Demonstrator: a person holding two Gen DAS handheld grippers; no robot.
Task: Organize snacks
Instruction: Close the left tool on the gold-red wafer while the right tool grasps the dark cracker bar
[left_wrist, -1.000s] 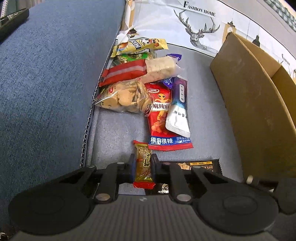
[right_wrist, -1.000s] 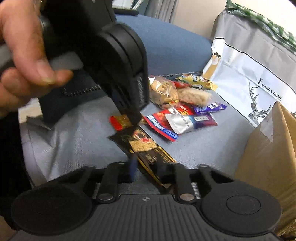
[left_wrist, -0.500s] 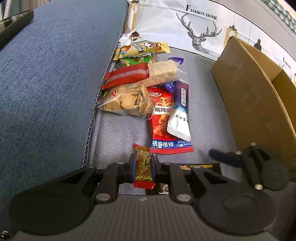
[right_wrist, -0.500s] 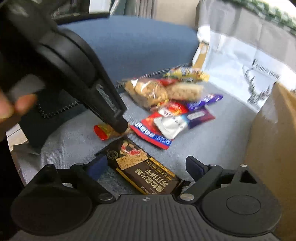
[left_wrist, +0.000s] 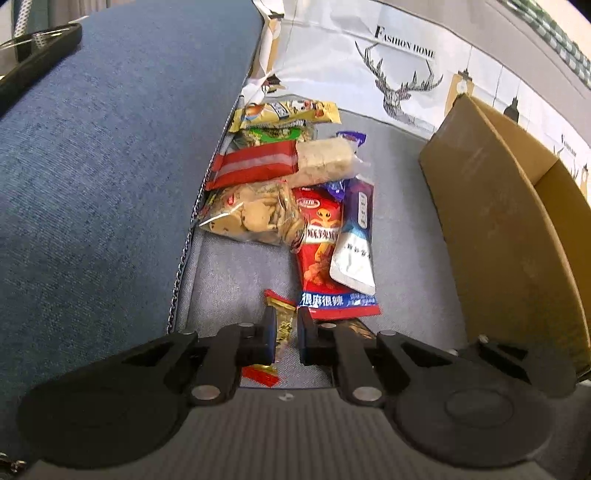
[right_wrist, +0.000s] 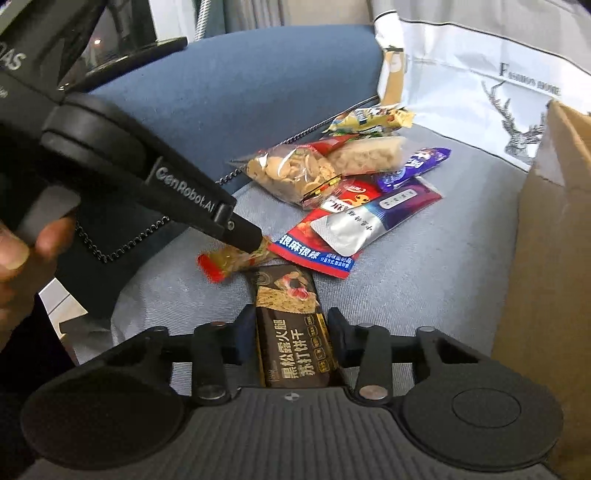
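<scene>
While the left claw (left_wrist: 283, 334) pinches a small gold-and-red snack bar (left_wrist: 279, 325), nearly closed on its wrapper, the bar lies at the near edge of the grey cushion (left_wrist: 406, 258), just left of the red spicy-snack packet (left_wrist: 325, 258). Over to the right claw (right_wrist: 291, 338): its jaws have just been closing from wide apart, and now they sit either side of a dark cracker packet (right_wrist: 291, 332) (whether the pads are truly pressing it, I cannot tell). That packet lies lengthwise between them, its far end just beside the small bar.

Farther off, the heap: a clear bag of biscuits (left_wrist: 255, 218), a red-striped bar with a pale rice cake end (left_wrist: 280, 164), a yellow wrapper (left_wrist: 288, 114) at the far end, and a silver-and-purple sachet (left_wrist: 356, 243) overlapping the red packet. A purple wrapper (right_wrist: 417, 168) peeks out behind.

On the right stands an open cardboard box (left_wrist: 509, 229), near the pile but apart from it. Left of everything rises a blue sofa arm (left_wrist: 103, 166), and behind, a white deer-print cover (left_wrist: 399, 62). A hand (right_wrist: 22, 266) grips the left tool.
</scene>
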